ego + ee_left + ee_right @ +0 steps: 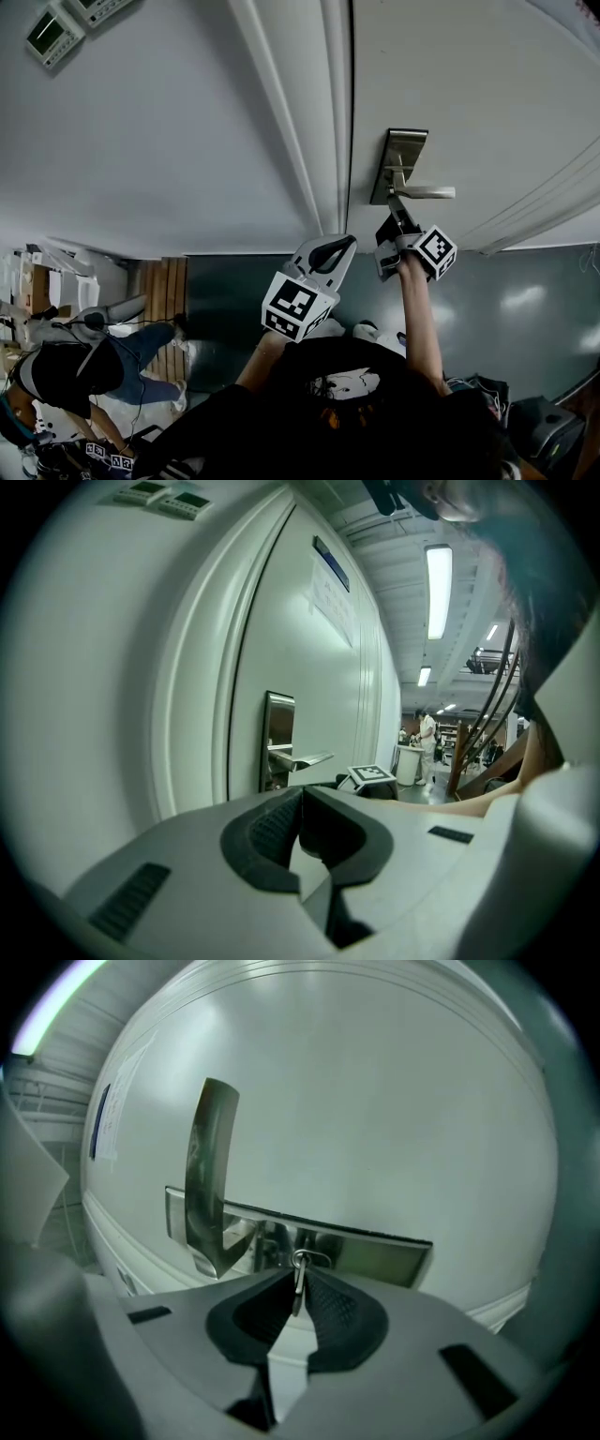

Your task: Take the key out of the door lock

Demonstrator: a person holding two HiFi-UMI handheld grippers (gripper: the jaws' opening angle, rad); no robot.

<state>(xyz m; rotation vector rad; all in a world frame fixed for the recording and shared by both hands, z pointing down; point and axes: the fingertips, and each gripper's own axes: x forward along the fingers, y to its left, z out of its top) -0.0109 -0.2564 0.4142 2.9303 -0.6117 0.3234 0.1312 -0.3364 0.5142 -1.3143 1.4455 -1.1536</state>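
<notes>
A pale door [469,75] carries a steel lock plate [403,155] with a lever handle [427,192]. In the right gripper view a small metal key [298,1274] with a wire ring sticks out of the plate [366,1252], beside the handle [211,1176]. My right gripper [298,1288] is shut on the key, its pads pressed on the flat bow. In the head view that gripper [392,220] sits just under the handle and hides the key. My left gripper [342,242] hangs back from the door, shut and empty, and its own view shows the gripper [300,794] with tips together.
The door frame [300,112] runs left of the lock, with a plain wall [141,112] beyond and control panels [52,33] high on it. A person [84,361] is at the lower left. Dark floor [525,309] lies below the door.
</notes>
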